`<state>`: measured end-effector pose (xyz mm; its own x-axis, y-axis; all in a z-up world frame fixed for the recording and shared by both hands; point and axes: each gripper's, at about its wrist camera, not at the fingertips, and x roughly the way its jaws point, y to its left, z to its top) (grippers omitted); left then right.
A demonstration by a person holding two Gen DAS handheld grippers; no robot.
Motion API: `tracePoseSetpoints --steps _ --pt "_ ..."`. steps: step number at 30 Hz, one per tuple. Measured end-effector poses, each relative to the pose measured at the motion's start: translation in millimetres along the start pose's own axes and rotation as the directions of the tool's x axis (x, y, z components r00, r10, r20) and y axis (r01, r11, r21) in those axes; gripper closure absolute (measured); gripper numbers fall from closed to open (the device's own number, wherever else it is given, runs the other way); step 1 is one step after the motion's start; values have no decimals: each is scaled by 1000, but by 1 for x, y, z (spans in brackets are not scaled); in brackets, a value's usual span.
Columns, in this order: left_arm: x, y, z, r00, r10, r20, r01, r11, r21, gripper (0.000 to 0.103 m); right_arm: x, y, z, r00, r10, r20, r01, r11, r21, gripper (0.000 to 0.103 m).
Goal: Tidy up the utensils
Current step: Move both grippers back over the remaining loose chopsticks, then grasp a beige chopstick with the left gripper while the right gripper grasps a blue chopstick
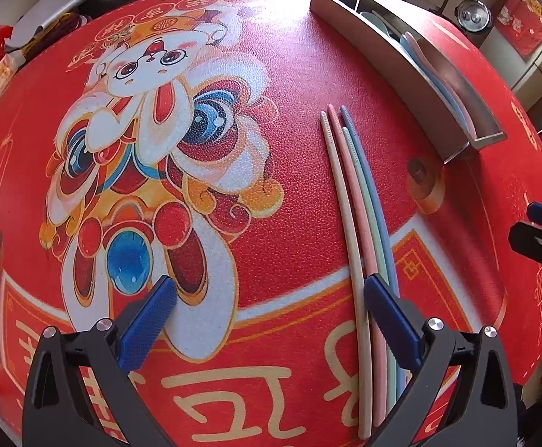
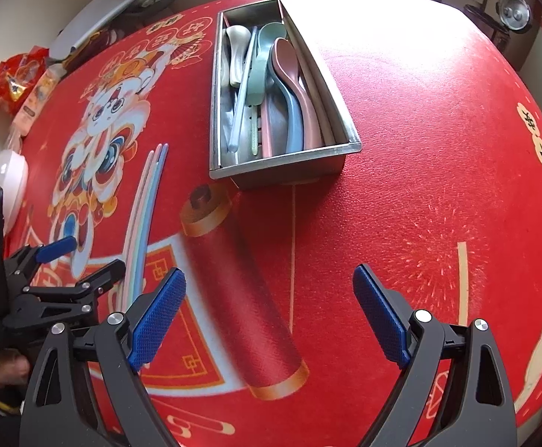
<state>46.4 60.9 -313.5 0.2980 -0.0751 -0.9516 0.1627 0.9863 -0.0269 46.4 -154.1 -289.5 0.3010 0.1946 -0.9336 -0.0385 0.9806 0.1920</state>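
**Desk:** Seen on the red mat (image 1: 289,74), left of the metal tray (image 2: 282,158): loose chopsticks (image 1: 360,201). How many?

**Photographer:** Four, side by side and touching. One cream, one pink, one green, one blue. Tips pointing away, thick ends near the left gripper (image 1: 271,282).

**Desk:** And in the tray?

**Photographer:** Spoons (image 2: 297,111), apparently four: white, green, pink, blue. Alongside them, about four more chopsticks. Hard to count for sure, being stacked and overlapped.

**Desk:** State of the tools?

**Photographer:** Left gripper spread wide, pinching nothing, its right finger hanging over the near ends of the pink and green sticks. Right gripper (image 2: 269,272) likewise spread wide and empty, above bare mat just short of the tray.

**Desk:** Step in hand, then?

**Photographer:** Most likely picking up the loose four for the tray. Not yet gripped.

**Desk:** How best done?

**Photographer:** Shift the left gripper to the right so as to straddle the whole bundle, not just the cream stick. Come down low and squeeze across all four near the thick ends, or a little further up for balance. Squeeze slowly to avoid rolling one out. Lift level, then lay them lengthwise in the tray beside the other sticks. Keep the right gripper ready to steady the tray.
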Motion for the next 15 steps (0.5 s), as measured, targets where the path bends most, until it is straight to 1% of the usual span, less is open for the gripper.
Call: tracePoseSetpoints --steps 3,8,11,13,15 --pt "3 -6 0 1000 21 -11 -21 999 33 5 1 2 0 1000 -1 -5 1 1000 -6 15" --pt "3 -5 -2 1000 23 -5 -23 999 45 5 8 6 -2 1000 2 -31 -3 1000 -15 15" --pt "2 -1 -1 1000 25 -8 -25 999 43 6 12 12 -4 999 -12 -48 11 1000 -28 15" --pt "0 3 -2 1000 26 -8 -26 999 42 9 12 20 -4 999 -26 -43 24 998 -54 15" --pt "-3 8 -3 1000 28 3 -28 999 44 20 15 31 -4 998 -42 -43 38 995 -97 15"
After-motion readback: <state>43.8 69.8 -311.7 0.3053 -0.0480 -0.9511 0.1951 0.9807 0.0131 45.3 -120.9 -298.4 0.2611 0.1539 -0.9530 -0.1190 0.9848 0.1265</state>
